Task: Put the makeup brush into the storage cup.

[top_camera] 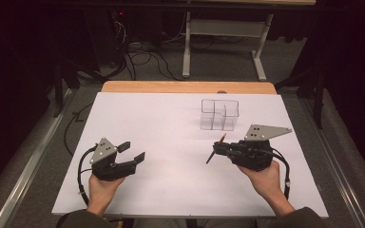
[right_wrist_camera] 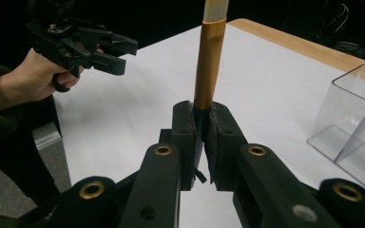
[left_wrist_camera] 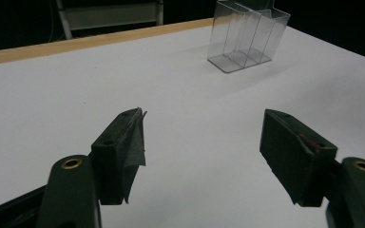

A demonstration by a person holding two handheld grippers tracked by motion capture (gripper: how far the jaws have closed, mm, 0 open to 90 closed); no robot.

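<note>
The right hand-held gripper [top_camera: 222, 148] is clamped on a slim gold-barrelled pen [right_wrist_camera: 210, 61], held above the white desk [top_camera: 171, 137] just short of the clear plastic compartmented holder [top_camera: 219, 114] near the far edge, so placing it seems left, while the left hand-held gripper [top_camera: 131, 152] hangs spread and empty.

The left gripper [top_camera: 132, 149] hovers with fingers [left_wrist_camera: 121, 152] spread wide, while the right gripper [top_camera: 217, 148] is clamped closed.

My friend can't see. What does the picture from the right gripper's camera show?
The right gripper has its two black jaws closed on a thin gold-and-black pen that stands upright above a white table. A clear plastic box with compartments sits at right; a hand holds the open left gripper at upper left.
</note>
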